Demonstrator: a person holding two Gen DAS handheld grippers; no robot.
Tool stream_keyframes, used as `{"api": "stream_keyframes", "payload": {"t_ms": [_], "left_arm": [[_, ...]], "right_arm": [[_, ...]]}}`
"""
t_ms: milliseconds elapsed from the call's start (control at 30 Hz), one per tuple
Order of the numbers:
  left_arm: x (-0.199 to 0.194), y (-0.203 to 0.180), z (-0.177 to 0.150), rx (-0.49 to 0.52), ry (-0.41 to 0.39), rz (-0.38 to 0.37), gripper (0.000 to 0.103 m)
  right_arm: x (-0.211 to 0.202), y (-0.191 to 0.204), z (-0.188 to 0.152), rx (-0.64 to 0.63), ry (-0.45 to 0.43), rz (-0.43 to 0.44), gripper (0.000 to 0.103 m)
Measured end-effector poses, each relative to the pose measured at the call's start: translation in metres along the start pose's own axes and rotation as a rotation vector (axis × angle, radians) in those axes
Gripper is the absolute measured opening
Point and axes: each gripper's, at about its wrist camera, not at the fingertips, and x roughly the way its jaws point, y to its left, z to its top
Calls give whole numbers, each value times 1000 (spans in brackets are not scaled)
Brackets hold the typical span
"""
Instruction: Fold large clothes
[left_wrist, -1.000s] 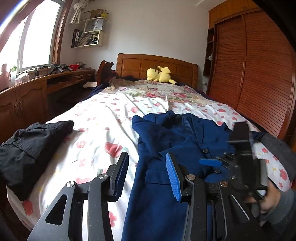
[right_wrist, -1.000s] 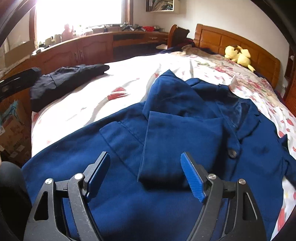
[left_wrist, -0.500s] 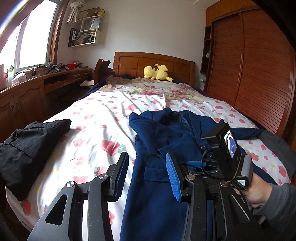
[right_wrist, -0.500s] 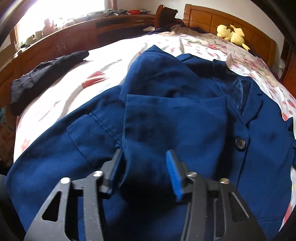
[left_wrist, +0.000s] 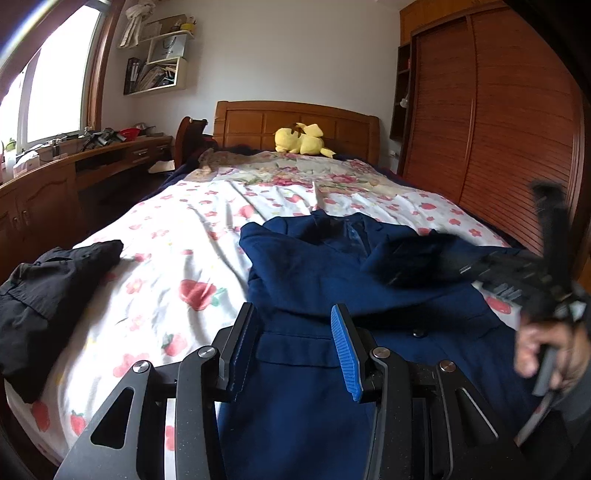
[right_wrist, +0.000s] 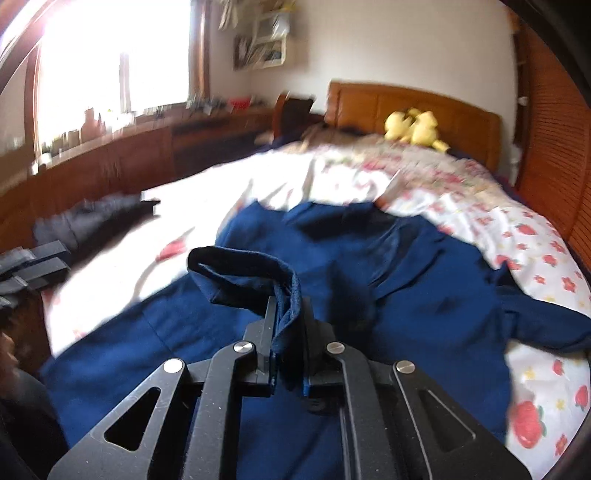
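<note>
A navy blue jacket (left_wrist: 314, 266) lies spread on the bed, also in the right wrist view (right_wrist: 424, 280). My right gripper (right_wrist: 288, 325) is shut on the jacket's sleeve cuff (right_wrist: 243, 273) and holds it lifted above the jacket body. In the left wrist view the right gripper (left_wrist: 424, 266) shows as a dark blur over the jacket. My left gripper (left_wrist: 291, 343) is open and empty, hovering over the jacket's lower left part near a pocket flap.
The bed has a white floral sheet (left_wrist: 177, 240). A folded black garment (left_wrist: 48, 288) lies at its left edge. A yellow plush toy (left_wrist: 301, 138) sits by the wooden headboard. A wooden desk (left_wrist: 55, 177) runs along the left, a wardrobe (left_wrist: 498, 122) on the right.
My right gripper closed on the sleeve cuff and lifted it up and to the right. My left gripper stayed open, pulling back slightly.
</note>
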Motion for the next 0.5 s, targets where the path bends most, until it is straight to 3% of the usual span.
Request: {"api": "stream_keyframes", "payload": {"t_ms": [67,267,500], "left_arm": [[5,-2,0,1,13,-6,43],[12,-10,1,17,24,-16,43],[19,-18,3,44,43,-17,43]], "right_arm": [[-28,-15,-5,78,-35,29,10],[-70,-32,-34,166,-70,-4,10],[-55,-45,-82,241,59,-27,10]]}}
